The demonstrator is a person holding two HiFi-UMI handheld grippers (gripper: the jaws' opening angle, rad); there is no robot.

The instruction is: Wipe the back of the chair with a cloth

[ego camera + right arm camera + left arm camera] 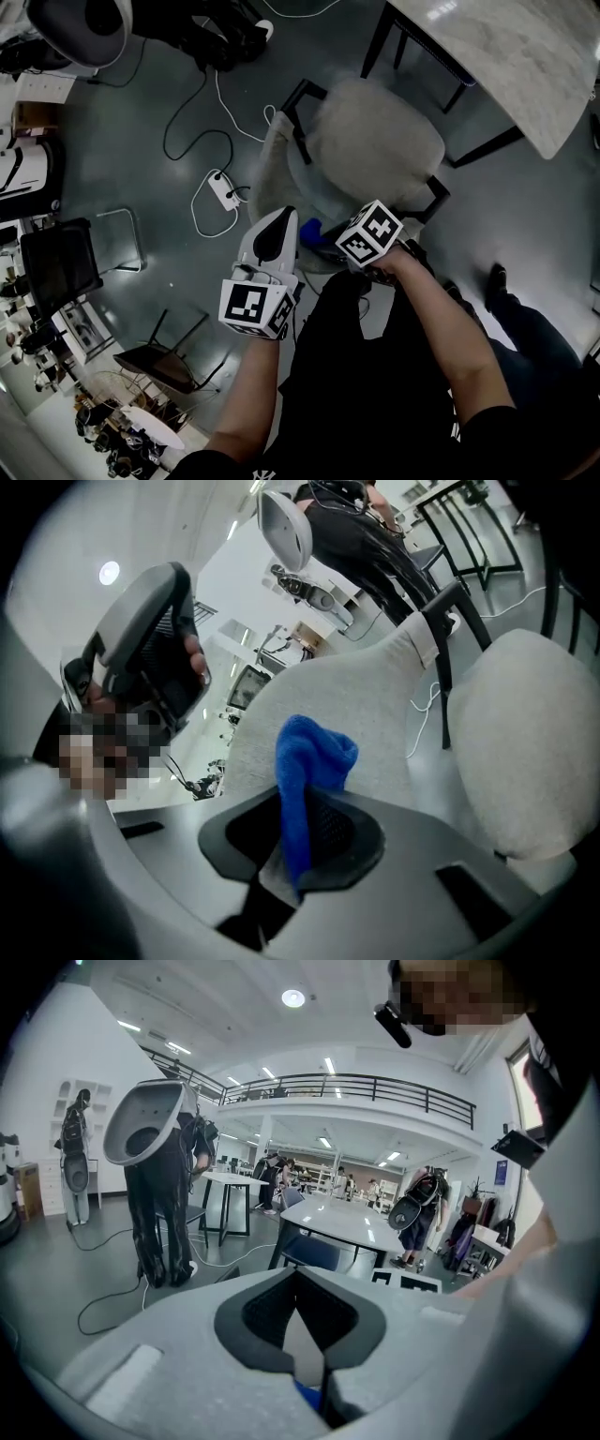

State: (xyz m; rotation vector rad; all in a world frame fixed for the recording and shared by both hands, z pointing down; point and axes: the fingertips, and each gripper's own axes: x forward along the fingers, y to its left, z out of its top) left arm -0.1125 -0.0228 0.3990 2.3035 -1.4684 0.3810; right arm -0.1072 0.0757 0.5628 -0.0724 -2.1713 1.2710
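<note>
Two grippers over one chair [380,141], both close above the top edge of its pale, fuzzy back [270,164].

Right gripper [298,855]: jaws clamped on a blue cloth [309,761]. A bunched tuft stands out past the tips and a tail runs down between the pads. Holding it bunched this way puts a soft wad forward, so fabric rather than jaw should be what meets the upholstery. In the right gripper view the cloth faces the chair back, near it; contact cannot be confirmed.

Left gripper [298,1312]: jaws drawn together at the tips, nothing gripped. Through the slit behind them a pale strip and a speck of blue show. It sits just beside the right gripper, likely parked there or ready to steady the back while the other wipes.

Wiping looks about to start, not yet under way.

Writing: none legible. Each gripper's cube carries black-and-white square markers, no text. White print on the person's dark shirt, at the bottom edge of the head view, is too small to read.

Floor: white power strip [225,192] with looping cable beside the chair; marble-look table [506,56] beyond the seat.
</note>
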